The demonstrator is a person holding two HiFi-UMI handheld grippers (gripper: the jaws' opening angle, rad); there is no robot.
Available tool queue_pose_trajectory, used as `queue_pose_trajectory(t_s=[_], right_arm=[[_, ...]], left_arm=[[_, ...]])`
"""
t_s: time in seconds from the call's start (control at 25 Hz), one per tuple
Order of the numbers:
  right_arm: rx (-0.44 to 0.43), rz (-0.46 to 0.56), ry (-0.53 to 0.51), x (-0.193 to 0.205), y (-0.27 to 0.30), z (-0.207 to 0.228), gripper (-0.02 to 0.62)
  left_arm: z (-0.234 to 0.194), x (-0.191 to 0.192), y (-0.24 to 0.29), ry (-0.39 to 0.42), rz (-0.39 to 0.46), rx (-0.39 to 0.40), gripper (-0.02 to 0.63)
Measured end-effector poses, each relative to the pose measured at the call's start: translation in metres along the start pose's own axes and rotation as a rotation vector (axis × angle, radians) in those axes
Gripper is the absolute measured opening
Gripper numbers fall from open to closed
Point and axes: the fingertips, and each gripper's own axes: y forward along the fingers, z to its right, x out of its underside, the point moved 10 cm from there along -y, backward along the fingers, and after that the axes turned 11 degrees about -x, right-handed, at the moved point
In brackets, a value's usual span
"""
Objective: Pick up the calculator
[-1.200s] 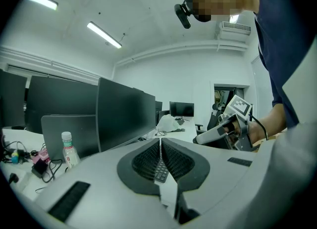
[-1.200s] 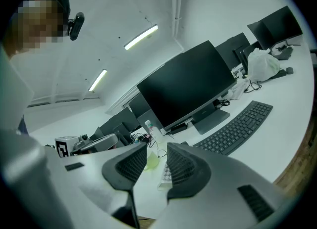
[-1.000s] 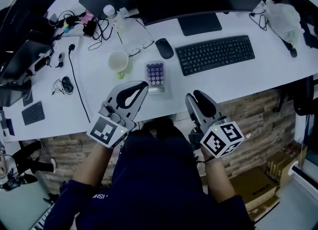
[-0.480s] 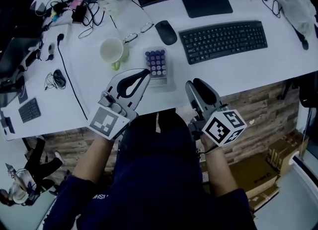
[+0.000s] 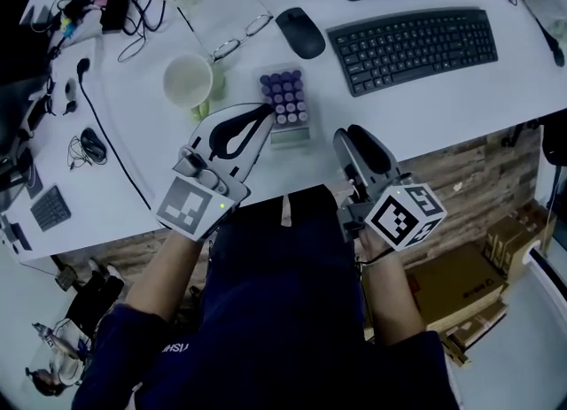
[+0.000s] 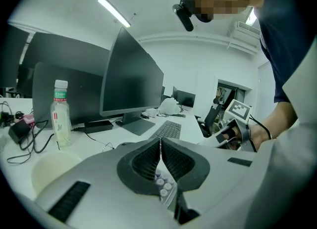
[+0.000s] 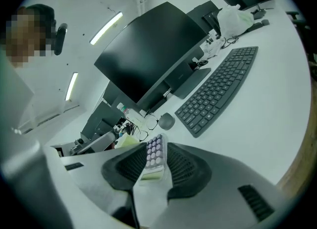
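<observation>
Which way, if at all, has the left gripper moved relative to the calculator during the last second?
Yes. The left gripper has moved forward along the calculator: its tips, earlier beside the near end, now sit beside the middle.

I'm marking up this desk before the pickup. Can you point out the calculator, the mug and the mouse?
calculator (image 5: 283, 98), head view, on its purple button pad.
mug (image 5: 188, 80), head view, on its pale inside.
mouse (image 5: 301, 33), head view, on the middle of its back.
</observation>
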Motion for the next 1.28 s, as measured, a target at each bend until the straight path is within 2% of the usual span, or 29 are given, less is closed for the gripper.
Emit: queue_pose_trajectory(t_s=[0.6,1.28], right_arm=[[0.039,-0.051,0.12,0.043,0.025,0.018,0.143],[0.05,-0.083,0.22,0.064,0.039,0.022,0.146]], left_arm=[[-0.015,0.038,0.008,-0.026,-0.058,0.047,0.033],[-0.017,0.057,0.005,-0.051,-0.092,0.067,0.034]])
